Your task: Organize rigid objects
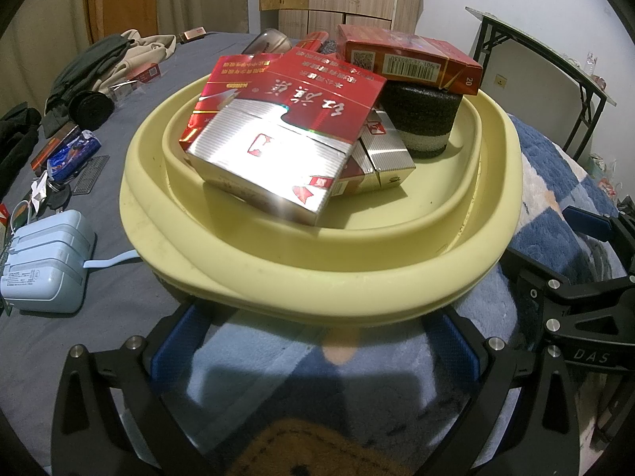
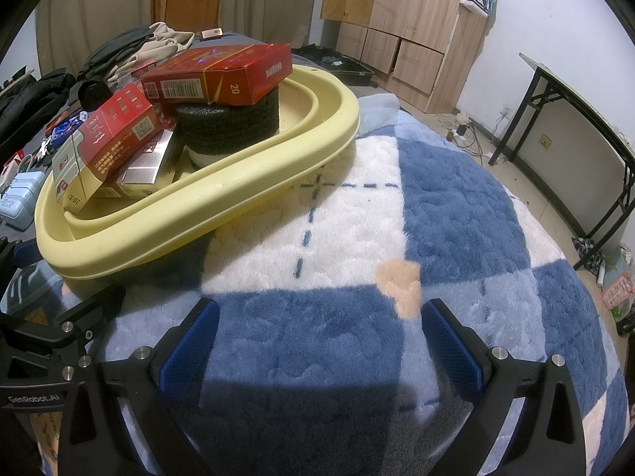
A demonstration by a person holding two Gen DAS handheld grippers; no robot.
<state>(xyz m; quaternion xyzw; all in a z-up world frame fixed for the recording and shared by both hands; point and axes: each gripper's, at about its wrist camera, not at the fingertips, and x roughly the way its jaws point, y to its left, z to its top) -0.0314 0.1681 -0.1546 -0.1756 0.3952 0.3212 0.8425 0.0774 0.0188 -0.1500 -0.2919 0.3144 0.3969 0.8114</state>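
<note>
A pale yellow basin (image 1: 278, 273) (image 2: 222, 198) sits on the bed. It holds several red and silver cigarette packs (image 1: 274, 139) (image 2: 107, 135) and a black foam cylinder (image 1: 424, 119) (image 2: 234, 127) with a red carton (image 1: 408, 59) (image 2: 222, 75) on top. My left gripper (image 1: 317, 341) is open and empty, just in front of the basin's near rim. My right gripper (image 2: 317, 341) is open and empty over the blue and white blanket (image 2: 397, 218), to the right of the basin. The right gripper's side shows in the left wrist view (image 1: 575, 285).
Left of the basin on the grey sheet lie a light blue charger box (image 1: 47, 258), keys, small packs and a blue wrapper (image 1: 71, 154). Clothes (image 1: 103, 63) are piled at the back left. A wooden wardrobe (image 2: 408, 20) and a folding table (image 2: 575, 119) stand beyond the bed.
</note>
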